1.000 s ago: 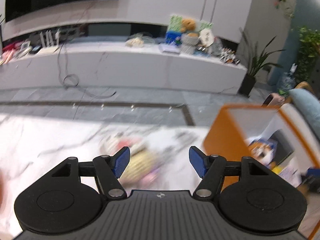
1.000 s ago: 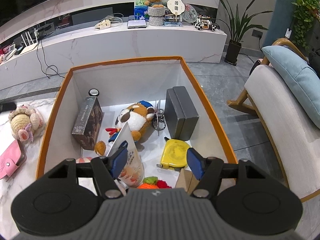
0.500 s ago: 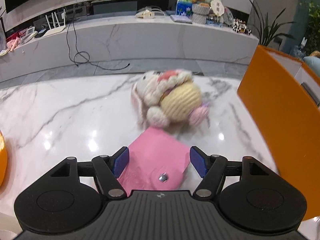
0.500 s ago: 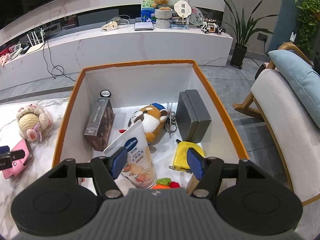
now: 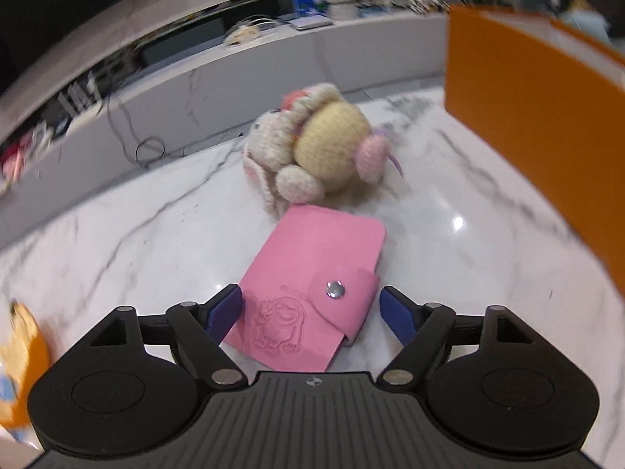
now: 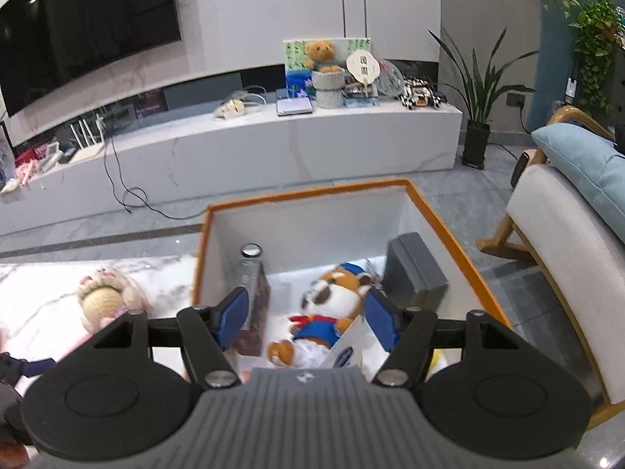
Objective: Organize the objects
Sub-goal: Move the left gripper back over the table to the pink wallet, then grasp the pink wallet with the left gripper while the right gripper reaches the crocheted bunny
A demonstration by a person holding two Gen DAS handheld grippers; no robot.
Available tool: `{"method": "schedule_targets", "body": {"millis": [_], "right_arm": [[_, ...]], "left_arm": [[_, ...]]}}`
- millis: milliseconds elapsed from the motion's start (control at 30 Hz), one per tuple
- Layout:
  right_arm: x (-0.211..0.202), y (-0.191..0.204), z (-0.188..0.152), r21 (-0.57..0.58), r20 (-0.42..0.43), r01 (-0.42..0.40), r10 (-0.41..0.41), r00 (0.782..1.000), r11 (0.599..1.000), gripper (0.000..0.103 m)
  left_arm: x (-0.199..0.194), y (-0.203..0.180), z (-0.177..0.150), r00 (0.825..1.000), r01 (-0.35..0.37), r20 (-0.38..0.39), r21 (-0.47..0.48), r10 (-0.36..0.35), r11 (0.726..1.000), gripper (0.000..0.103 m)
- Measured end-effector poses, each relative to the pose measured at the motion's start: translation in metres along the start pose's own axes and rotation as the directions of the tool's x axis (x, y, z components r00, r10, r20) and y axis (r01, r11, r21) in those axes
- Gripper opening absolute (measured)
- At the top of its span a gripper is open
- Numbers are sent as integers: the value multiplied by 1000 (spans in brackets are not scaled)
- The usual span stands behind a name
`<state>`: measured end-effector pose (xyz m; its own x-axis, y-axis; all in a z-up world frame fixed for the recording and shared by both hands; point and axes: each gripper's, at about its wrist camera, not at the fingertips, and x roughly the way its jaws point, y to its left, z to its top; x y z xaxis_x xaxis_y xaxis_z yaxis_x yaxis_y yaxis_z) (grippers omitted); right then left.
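- Left gripper (image 5: 310,310): jaws opening around the near end of the flat pink snap-button leather wallet (image 5: 312,293) on the white marble tabletop (image 5: 136,234); pads not pressing.
- Right gripper (image 6: 306,314): jaws parted, empty, above the orange-rimmed white storage box (image 6: 312,195).
- Cream crocheted yarn doll (image 5: 316,148): blurred, just beyond the wallet.
- Box contents partly hidden by the gripper body.

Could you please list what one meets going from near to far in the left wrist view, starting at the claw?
Left claw, jaws opening around the wallet's near end → pink wallet → crocheted doll → white media console → dark TV screen.
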<state>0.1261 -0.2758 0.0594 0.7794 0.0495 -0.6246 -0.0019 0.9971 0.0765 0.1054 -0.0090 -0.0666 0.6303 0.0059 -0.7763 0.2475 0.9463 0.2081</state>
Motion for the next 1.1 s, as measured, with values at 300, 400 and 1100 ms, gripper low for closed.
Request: {"method": "schedule_targets", "body": {"millis": [300, 400, 1100], "right_arm": [[-1, 55, -7, -89, 32, -115, 118, 992, 989, 68], [-2, 75, -12, -136, 37, -145, 151, 988, 980, 68], [81, 191, -23, -308, -148, -241, 204, 968, 920, 83]], "left_arm": [[5, 17, 3, 999, 37, -8, -89, -38, 995, 98], [3, 18, 0, 999, 42, 4, -102, -42, 994, 98], [-6, 44, -21, 989, 116, -49, -325, -139, 939, 103]]}}
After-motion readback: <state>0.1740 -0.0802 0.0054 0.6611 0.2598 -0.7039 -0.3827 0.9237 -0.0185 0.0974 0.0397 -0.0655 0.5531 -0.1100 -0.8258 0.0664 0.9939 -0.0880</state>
